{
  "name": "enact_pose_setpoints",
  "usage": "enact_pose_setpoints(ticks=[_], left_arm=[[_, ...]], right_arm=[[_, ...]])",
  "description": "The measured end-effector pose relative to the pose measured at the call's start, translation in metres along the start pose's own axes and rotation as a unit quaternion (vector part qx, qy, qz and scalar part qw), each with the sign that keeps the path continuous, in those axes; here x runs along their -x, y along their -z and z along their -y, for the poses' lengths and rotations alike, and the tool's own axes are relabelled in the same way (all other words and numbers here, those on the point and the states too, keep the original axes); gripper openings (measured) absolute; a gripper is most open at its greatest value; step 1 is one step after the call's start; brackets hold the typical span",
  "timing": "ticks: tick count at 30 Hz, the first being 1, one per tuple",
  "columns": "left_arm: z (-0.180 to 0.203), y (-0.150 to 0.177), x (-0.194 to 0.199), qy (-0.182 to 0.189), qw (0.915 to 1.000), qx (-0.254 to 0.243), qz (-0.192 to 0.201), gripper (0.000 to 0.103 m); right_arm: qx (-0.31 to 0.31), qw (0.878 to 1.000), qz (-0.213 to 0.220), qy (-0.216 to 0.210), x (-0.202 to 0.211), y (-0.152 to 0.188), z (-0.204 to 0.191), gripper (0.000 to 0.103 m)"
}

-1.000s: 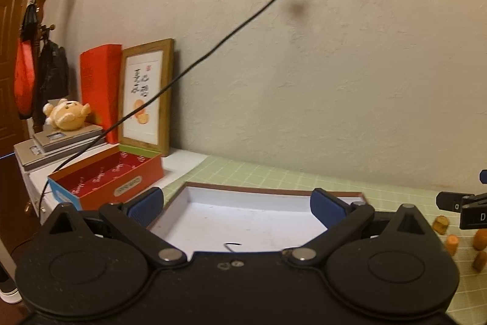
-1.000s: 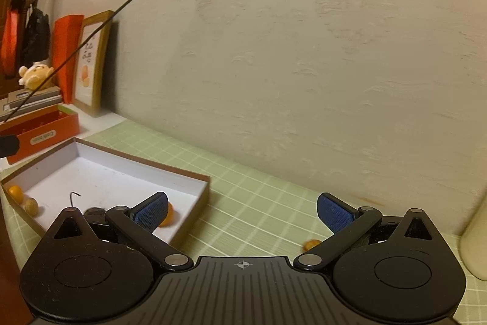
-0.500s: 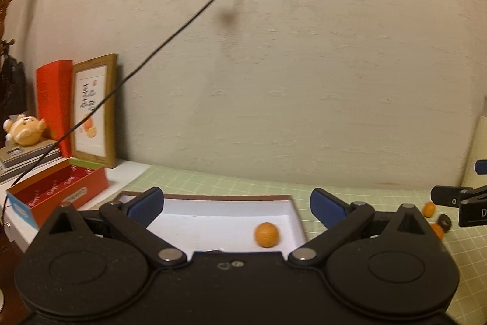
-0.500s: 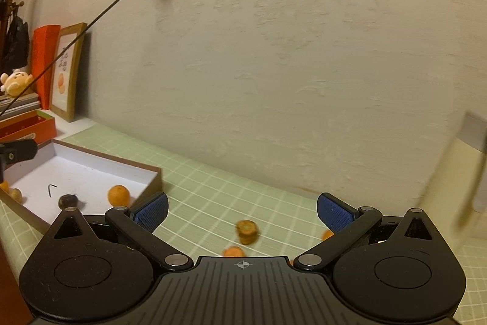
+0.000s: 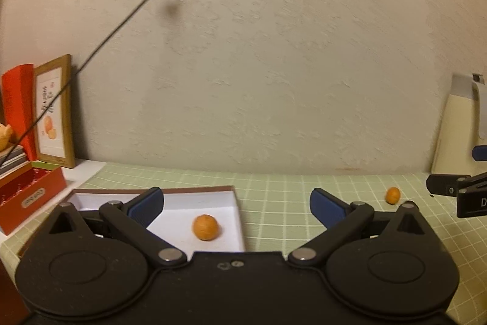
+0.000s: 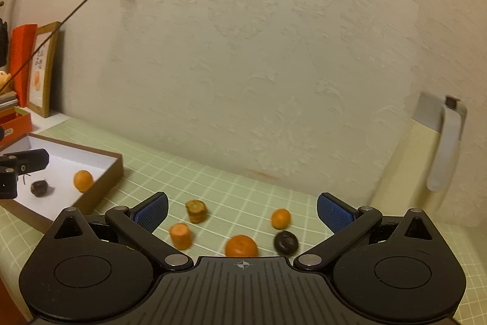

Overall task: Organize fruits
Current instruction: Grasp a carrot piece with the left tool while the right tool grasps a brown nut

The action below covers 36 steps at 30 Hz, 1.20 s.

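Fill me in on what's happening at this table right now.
A person is sorting fruit with two handheld claws. Both the left claw and the right claw are open and empty. The white box already holds an orange fruit and a dark one. Several pieces still lie on the green mat, including a tangerine.

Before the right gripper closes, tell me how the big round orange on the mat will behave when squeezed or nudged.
The big orange looks round with no flat face, so a nudge would probably roll it across the green mat. Its skin looks smooth, so it may slip out unless gripped across the middle. The right gripper stands open wide enough to straddle it.
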<state>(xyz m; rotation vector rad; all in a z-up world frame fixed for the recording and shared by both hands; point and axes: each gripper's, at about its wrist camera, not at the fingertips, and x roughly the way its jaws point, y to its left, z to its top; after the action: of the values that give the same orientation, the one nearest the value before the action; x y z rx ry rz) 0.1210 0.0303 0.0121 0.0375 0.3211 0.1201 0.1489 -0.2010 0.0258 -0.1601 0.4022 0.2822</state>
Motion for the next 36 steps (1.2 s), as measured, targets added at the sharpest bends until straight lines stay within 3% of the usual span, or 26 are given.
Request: enact_pose_setpoints(ticks=[7,19,24,36], left_arm=[[0.032,0.008,-0.016,0.033,0.9991,-0.022,-0.017,0.089],[0.066,0.025,-0.05,0.054,0.9967,-0.04,-0.046,0.088],[0.067,0.03,-0.06,0.051,0.996,-0.037,-0.063,0.085],[0.051,0.033,-0.063,0.038,0.9966,-0.037,-0.062,0.086]], right_arm=[[0.0,1.0,-0.017,0.006,-0.006,0.01,0.015,0.103],[-0.012,0.999,-0.049,0.01,-0.023,0.032,0.037,0.103],[0.002,0.997,-0.075,-0.004,-0.036,0.044,0.03,0.102],[0.027,0.993,-0.113,-0.023,-0.078,0.062,-0.007,0.102]])
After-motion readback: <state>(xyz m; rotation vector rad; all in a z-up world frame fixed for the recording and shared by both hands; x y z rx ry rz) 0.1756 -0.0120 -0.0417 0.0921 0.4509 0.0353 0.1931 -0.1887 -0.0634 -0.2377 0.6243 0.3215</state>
